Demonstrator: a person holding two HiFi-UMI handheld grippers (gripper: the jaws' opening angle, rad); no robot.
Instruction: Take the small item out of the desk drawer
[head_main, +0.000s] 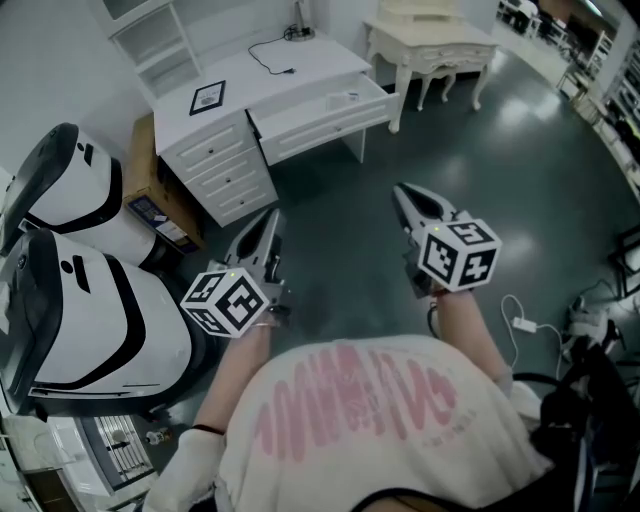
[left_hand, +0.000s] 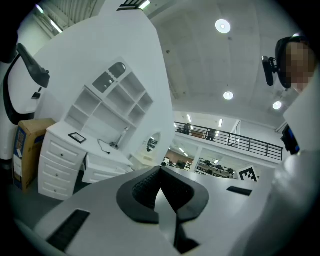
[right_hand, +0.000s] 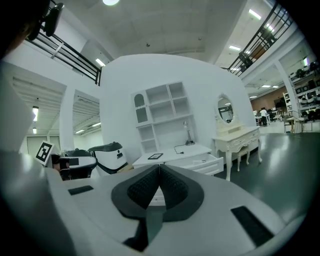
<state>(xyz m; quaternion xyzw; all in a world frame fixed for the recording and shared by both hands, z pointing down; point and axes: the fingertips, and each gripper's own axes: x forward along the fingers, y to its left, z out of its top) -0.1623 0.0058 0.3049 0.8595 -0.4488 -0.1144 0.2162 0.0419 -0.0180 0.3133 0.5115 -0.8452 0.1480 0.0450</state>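
Well ahead of my left gripper (head_main: 272, 218) and right gripper (head_main: 402, 192) I see the desk (head_main: 262, 82), its drawer (head_main: 320, 112) jutting toward them. On it lies 1 frame (head_main: 207, 97); a box (head_main: 148, 185) is left of it, a table (head_main: 430, 40) right.

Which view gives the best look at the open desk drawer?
The head view: it looks down into the drawer and shows its inside. The right gripper view shows the drawer only by its front and side, from low down. The left gripper view shows just its front, far off.
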